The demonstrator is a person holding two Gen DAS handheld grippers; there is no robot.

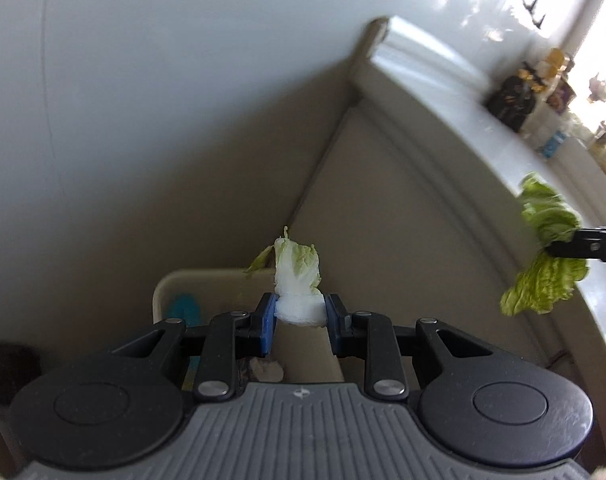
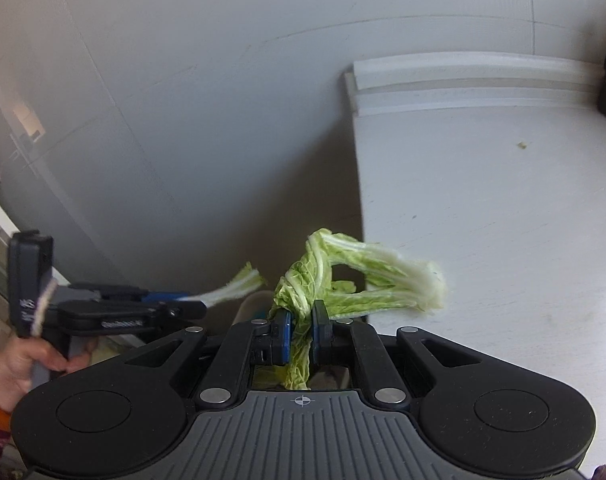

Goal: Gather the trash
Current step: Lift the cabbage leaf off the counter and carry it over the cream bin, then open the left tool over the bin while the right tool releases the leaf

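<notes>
Left gripper (image 1: 301, 322), blue pads clamped on the thick white base of a cabbage piece (image 1: 299, 280), held above a beige bin (image 1: 175, 284) that stands on the floor beside a white counter (image 1: 443, 128). Right gripper (image 2: 301, 330), jaws closed on a bunch of green cabbage leaves (image 2: 343, 280) at the counter's edge. A hand (image 2: 11, 364) holds the left gripper's handle. Its side lettering is too blurred to read.
</notes>
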